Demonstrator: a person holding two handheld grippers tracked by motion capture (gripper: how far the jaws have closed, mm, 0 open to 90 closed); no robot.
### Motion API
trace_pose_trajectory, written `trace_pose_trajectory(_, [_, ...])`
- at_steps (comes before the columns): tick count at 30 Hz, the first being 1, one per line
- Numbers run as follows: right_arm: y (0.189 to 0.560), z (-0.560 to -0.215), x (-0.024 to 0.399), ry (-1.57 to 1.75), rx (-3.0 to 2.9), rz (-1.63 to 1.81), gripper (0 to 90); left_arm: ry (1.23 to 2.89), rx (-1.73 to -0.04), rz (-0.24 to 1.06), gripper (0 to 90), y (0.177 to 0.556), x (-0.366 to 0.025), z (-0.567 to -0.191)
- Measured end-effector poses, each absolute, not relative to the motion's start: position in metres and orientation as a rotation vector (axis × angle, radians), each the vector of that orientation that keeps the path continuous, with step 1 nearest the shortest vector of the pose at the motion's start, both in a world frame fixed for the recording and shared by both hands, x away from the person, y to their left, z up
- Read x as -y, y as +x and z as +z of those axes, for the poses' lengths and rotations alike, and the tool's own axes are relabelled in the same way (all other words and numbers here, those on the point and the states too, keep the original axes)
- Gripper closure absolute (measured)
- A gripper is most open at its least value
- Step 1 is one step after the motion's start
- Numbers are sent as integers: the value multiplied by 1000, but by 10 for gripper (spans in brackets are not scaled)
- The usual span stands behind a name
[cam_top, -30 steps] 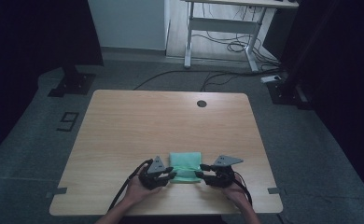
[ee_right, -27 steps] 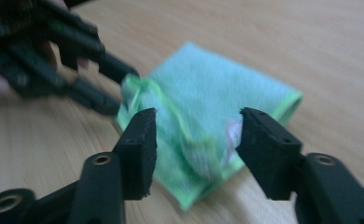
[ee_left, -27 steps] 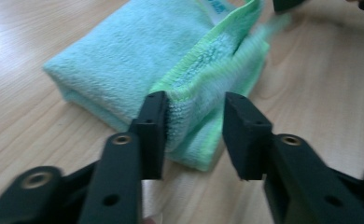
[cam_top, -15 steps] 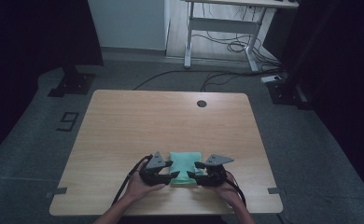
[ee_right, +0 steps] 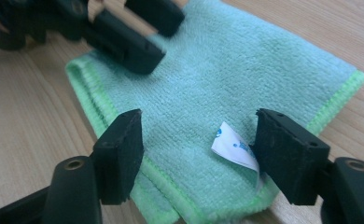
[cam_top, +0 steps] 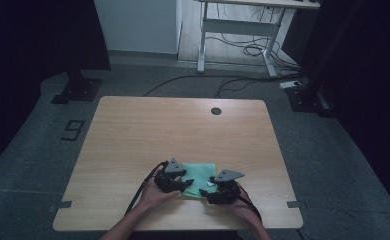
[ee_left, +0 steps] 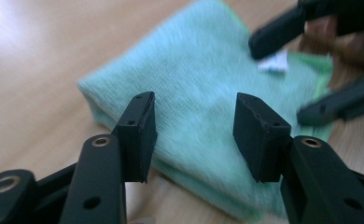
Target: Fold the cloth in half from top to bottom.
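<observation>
the folded green cloth (cam_top: 199,177) lay flat near the worktop's (cam_top: 133,130) front edge. the left gripper (ee_left: 193,135) and right gripper (ee_right: 199,156) flanked it, jaws just opened and apart, gripping nothing, judged a release so the fold could settle.

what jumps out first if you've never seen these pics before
A folded green cloth lies near the front edge of the wooden table, with the left gripper and the right gripper meeting over it from either side. Both have just been opening; their jaws stand apart above the cloth. A small white label sticks up by the right gripper's jaw.
</observation>
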State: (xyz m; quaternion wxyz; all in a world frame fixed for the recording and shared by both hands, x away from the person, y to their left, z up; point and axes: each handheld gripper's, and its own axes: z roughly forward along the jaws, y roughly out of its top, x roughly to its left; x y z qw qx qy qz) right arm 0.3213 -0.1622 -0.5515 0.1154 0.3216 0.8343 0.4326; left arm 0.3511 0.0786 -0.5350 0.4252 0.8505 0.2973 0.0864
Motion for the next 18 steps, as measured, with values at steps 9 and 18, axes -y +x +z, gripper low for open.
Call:
trace_pose_trajectory(9, [320,-533,169,943,-2348,1331,351,2141,-787,226,487,371,-69,-531])
trace_pose_trajectory(18, [331,-537,161,960,-2400,1307,478,2147,-804,226,495,374,-69,-538])
